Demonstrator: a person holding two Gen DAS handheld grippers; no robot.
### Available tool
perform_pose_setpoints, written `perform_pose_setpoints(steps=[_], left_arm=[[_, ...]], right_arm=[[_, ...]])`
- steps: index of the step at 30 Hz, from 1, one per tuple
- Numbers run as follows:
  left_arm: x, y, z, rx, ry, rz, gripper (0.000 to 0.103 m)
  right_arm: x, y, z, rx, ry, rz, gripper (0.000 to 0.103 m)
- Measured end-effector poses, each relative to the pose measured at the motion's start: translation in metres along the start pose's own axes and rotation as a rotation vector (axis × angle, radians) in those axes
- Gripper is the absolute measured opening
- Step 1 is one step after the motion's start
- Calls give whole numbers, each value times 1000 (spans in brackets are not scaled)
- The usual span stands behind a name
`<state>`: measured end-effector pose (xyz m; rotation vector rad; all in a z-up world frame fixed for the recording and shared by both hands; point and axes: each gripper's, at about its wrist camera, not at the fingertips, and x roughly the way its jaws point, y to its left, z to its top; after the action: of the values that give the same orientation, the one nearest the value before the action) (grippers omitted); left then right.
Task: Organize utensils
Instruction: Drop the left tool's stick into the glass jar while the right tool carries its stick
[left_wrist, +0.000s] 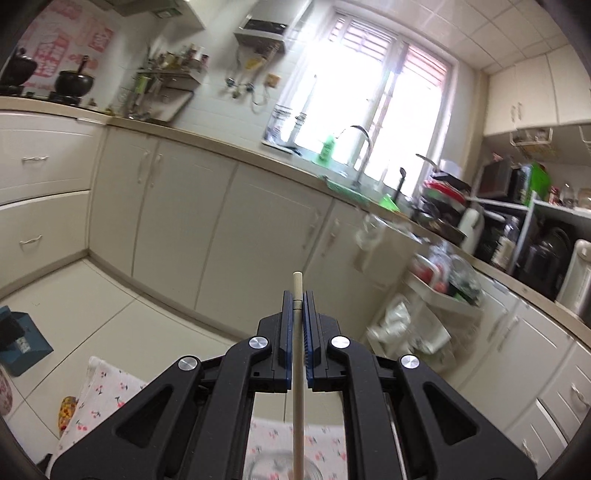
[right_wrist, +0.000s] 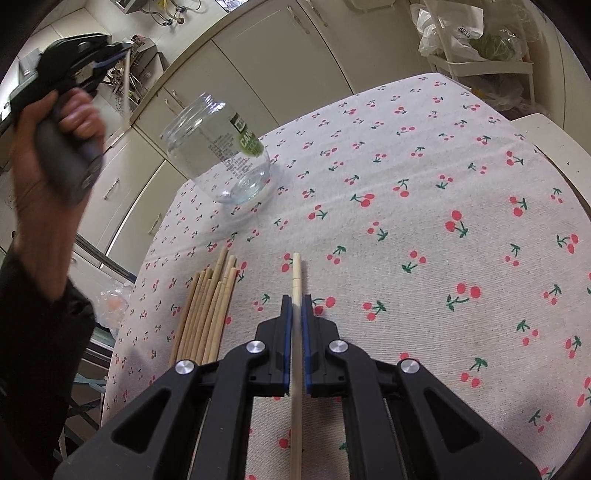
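1. Tablecloth (right_wrist: 424, 206) carries a glass jar (right_wrist: 221, 155) at ten o'clock, standing upright and mouth open.
2. Loose chopsticks (right_wrist: 207, 314) lie at eight o'clock; leave them undisturbed.
3. Left gripper (right_wrist: 110, 55), raised above the jar, pinches one chopstick (left_wrist: 296, 291); tip it vertical over the mouth.
4. Right gripper (right_wrist: 295, 306) is clamped on another chopstick (right_wrist: 296, 273); wait clear.
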<state>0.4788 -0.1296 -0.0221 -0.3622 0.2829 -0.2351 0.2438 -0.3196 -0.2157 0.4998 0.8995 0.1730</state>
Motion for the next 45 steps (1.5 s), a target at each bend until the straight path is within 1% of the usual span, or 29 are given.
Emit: perform_pose_setpoints(steps=[3,7,11,16,19,24,30,31,32,33,34,36,38,39,42,45], left_arm=[[14,1,-3,-9,-39,25,5],[24,-5,-11,30,-91,50,5],[28,-13,-27,93,-108,51,5],[15,-18,-48,147,-113,35,5],[9,-18,-59,169,-100,26,5],[-1,-12,-75,199,-44,26,5],[-16,-6,-92,270,62,24,6],[-19,-6,-95,289,96,19,6],[-22,-5,-97,295,110,19,9],[-27,-3,-99,296,122,18,19],[-32,0,-100,297,134,21,25],[-48,8,-103,295,136,40,48],[-69,19,-106,279,128,57,56],[-77,25,-107,270,130,63,58],[-100,44,-116,240,141,86,64],[-116,67,-126,181,171,112,69]], right_arm=[[1,-1,1,4,2,7,6],[2,-2,1,5,7,17,6],[2,-3,1,15,9,28,6],[2,-4,1,23,7,29,6],[1,-3,1,20,5,26,6],[0,-4,0,24,-1,27,6],[-4,-3,-1,25,-19,33,6],[-5,-3,-1,27,-23,35,6],[-7,-4,-2,33,-29,39,6],[-7,-4,-2,37,-32,43,6],[-10,-6,-1,49,-40,50,6],[-13,-8,0,79,-48,66,6],[-18,-6,3,114,-58,98,6],[-21,-1,7,107,-72,101,6],[-34,24,30,78,-145,144,6],[-44,53,63,36,-252,174,6]])
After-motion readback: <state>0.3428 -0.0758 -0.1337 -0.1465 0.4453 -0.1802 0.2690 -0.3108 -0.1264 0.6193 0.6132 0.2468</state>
